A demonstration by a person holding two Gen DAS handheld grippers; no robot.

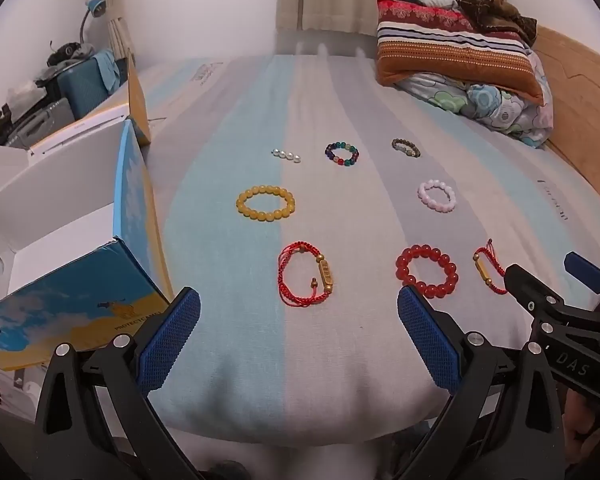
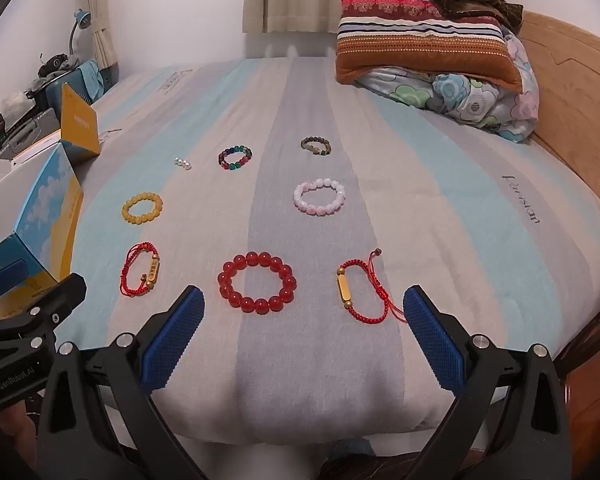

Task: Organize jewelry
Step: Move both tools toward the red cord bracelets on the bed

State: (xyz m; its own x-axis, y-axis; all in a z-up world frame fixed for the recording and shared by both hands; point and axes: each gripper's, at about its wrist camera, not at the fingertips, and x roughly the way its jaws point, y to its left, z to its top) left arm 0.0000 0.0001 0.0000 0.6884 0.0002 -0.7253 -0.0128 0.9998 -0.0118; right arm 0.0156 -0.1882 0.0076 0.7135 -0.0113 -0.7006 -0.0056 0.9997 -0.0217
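Both tools hover over the near edge of the bed [image 2: 300, 380], the left tool [image 1: 298, 316] and right tool [image 2: 302, 316] each spread wide and holding nothing. Nearest lie a red cord bracelet [image 1: 306, 279], a red bead bracelet [image 2: 257, 281] and a second red cord bracelet [image 2: 360, 290]. Beyond them sit a yellow bead bracelet [image 1: 265, 203] and a pink bead bracelet [image 2: 320, 196], well apart. Farthest are white pearls [image 1: 286, 155], a multicolored bracelet [image 1: 341, 154] and a dark bracelet [image 2: 315, 146]. An open box [image 1: 72, 216] stands left.
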